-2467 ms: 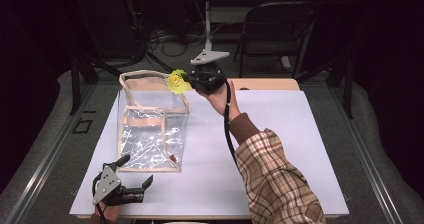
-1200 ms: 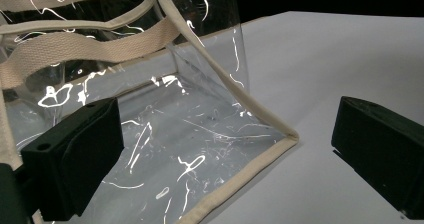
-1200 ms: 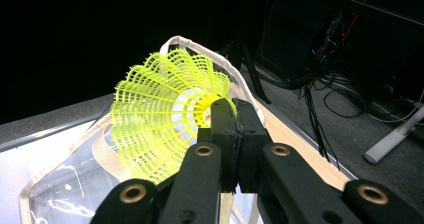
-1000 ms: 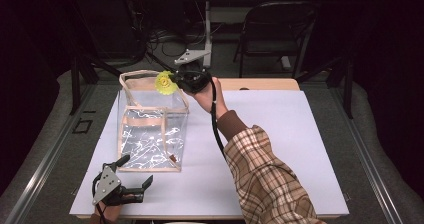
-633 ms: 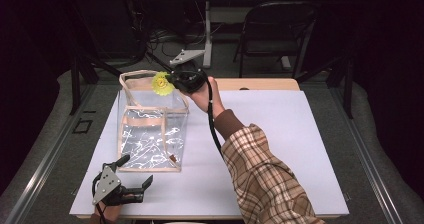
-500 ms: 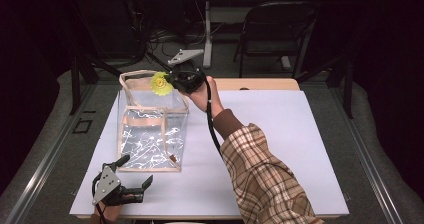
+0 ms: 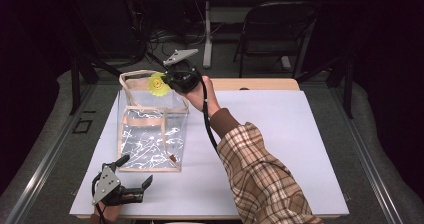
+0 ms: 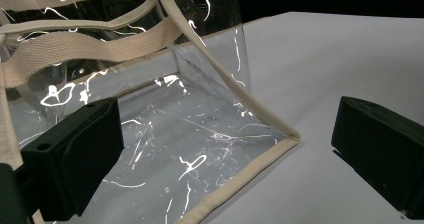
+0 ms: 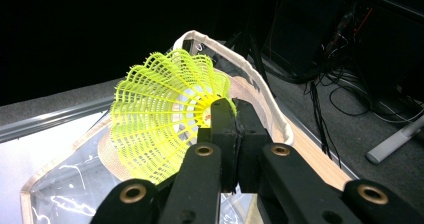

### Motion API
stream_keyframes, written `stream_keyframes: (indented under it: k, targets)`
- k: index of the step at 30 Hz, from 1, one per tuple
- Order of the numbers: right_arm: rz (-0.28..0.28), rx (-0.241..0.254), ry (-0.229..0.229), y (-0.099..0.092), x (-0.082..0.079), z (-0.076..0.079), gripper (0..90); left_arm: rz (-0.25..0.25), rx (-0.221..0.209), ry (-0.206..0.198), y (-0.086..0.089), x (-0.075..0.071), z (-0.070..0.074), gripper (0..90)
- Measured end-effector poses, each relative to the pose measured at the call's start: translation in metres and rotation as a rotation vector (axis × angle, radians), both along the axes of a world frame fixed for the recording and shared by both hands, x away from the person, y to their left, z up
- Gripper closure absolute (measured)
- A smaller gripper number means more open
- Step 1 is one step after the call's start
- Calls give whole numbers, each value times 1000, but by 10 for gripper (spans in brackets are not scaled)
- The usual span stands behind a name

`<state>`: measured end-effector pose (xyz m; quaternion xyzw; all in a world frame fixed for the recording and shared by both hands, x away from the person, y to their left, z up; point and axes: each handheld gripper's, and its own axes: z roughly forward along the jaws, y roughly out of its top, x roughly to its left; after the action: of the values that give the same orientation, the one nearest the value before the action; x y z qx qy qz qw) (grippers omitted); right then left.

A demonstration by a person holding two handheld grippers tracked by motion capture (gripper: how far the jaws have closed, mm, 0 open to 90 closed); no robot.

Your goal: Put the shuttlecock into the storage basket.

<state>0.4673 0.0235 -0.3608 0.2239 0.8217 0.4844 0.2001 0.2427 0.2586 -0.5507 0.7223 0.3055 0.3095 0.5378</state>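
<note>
Shuttlecock (image 7: 156, 84) shifted left over bag (image 7: 150, 134).

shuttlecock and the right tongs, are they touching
Touching. The right gripper view shows the right tongs closed on the rim of the yellow shuttlecock skirt, above the clear bag.

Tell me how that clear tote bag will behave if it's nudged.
The clear tote bag looks light, thin-walled and empty, so it would probably slide or tip. Its handles sag, suggesting floppy fabric. The crinkled plastic walls would likely buckle.
</note>
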Motion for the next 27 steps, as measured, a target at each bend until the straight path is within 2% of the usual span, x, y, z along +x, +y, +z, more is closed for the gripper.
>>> stream_keyframes:
  k: [10, 27]
  targets:
    - [8, -39, 8, 11, 2, -3, 896, 1, -6, 0, 0, 0, 0, 0]
    - [-8, -75, 29, 19, 10, -4, 896, 1, -6, 2, 0, 0, 0, 0]
